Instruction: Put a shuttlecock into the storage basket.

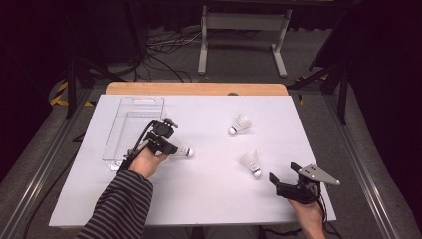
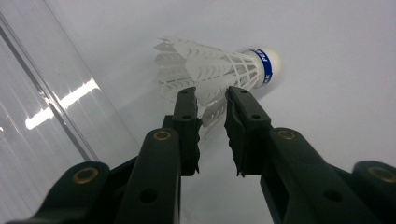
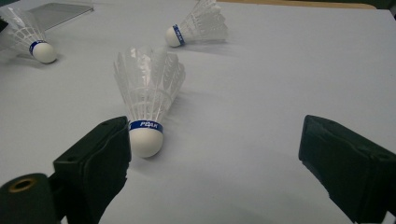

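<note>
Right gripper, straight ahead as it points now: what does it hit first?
Probably nothing: the right gripper looks along bare table. The nearest shuttlecock lies just off its left side, though depth is hard to judge.

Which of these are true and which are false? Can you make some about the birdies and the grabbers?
1. Three shuttlecocks lie on the white table. True.
2. The left gripper has its jaws around the feathers of the near-left shuttlecock. True.
3. The right gripper is clamped on a shuttlecock. False: its jaws stand wide open, and the nearest shuttlecock sits just beside one jaw.
4. A shuttlecock is already inside the clear tray. False: all three are on the table outside it.
5. Each shuttlecock has a red band. False: the bands are blue.
</note>
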A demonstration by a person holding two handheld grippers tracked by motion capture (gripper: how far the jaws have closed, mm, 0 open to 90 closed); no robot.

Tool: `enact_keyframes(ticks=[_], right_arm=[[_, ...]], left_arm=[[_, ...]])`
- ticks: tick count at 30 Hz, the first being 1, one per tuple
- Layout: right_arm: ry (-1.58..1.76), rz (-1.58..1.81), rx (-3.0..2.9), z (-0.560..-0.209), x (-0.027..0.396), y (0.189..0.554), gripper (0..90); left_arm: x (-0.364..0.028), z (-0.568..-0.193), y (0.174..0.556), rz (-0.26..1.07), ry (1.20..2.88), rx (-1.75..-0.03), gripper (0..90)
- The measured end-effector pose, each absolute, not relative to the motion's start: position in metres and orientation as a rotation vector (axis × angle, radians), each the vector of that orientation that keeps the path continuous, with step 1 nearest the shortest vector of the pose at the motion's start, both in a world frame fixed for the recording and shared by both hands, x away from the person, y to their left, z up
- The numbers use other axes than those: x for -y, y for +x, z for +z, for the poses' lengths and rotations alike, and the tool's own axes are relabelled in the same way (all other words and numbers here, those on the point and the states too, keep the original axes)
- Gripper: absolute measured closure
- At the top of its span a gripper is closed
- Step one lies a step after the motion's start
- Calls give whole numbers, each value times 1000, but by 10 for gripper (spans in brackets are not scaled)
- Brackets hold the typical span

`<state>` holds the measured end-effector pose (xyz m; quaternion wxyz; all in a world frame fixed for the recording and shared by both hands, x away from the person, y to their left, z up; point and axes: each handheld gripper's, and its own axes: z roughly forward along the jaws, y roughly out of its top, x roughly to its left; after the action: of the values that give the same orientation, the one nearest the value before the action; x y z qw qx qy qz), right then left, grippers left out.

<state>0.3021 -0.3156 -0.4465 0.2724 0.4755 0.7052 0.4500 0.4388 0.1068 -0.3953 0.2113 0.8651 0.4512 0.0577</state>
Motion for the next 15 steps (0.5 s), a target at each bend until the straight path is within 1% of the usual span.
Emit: enact_keyframes(ticks=[8, 15], right_arm=[[1281, 1212, -1897, -447, 315, 302, 101], [1284, 1207, -1898, -447, 315, 302, 102]], left_arm=[[-108, -394, 438, 171, 2412, -1234, 825], [-108, -393, 438, 170, 2423, -1219, 859]])
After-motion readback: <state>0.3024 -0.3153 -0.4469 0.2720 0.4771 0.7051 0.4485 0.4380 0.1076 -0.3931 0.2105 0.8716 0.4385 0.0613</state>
